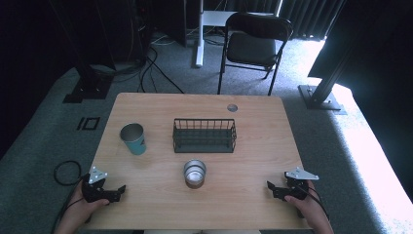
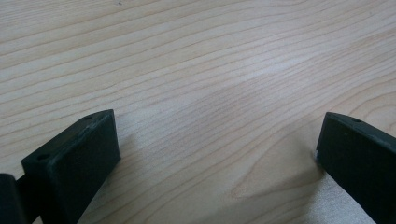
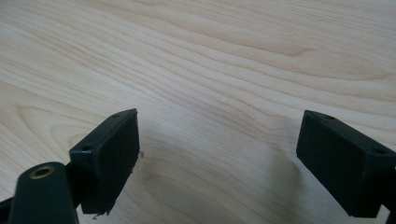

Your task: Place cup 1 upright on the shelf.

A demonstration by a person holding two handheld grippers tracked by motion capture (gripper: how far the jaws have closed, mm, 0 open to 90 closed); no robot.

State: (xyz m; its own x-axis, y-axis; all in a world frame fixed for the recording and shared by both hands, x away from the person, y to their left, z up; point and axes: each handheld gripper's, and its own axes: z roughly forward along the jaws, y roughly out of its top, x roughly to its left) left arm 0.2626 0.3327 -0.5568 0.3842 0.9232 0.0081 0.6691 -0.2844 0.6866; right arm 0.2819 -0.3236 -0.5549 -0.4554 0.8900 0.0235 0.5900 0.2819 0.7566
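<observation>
On the wooden table (image 1: 160, 105) stand a teal cup (image 1: 133, 138) at the left, a black wire basket (image 1: 204, 135) in the middle, and a short metal cup (image 1: 195, 173) in front of the basket. My left gripper (image 1: 119, 191) rests at the near left corner, held by a hand, open. At the near right edge my right gripper (image 1: 271, 187) is open as well. In the left gripper view the jaws stand wide apart over bare wood (image 2: 219, 140). The right gripper view has the same wide gap just above the tabletop (image 3: 219, 140).
A small round grommet (image 1: 232, 107) sits near the table's far edge. Beyond the table stand a black folding chair (image 1: 253, 44), a white desk leg (image 1: 199, 34) and dark stands with cables on grey carpet. A cable loop (image 1: 66, 171) lies on the floor at the left.
</observation>
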